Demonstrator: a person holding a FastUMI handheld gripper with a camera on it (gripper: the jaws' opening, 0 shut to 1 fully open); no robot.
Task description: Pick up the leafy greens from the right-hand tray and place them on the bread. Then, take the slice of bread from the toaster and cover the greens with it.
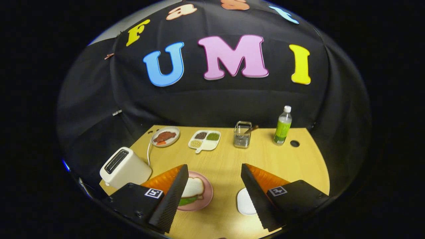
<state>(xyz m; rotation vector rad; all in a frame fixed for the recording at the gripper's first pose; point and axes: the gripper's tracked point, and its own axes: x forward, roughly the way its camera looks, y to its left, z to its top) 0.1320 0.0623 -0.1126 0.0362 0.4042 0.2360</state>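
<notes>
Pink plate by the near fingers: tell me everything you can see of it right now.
The pink plate is round, smooth and glossy, lying flat on the wooden table beside the white toaster. It carries a slice of bread lying over leafy greens, whose green edge peeks out beneath. One finger of the gripper hides part of its rim. The jaws stand wide open, holding nothing.

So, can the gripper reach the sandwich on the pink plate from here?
Probably yes. The gripper is open, holding nothing, and the sandwich lies on the pink plate just beside the left finger. Nothing stands between them; the toaster sits off to the side.
</notes>
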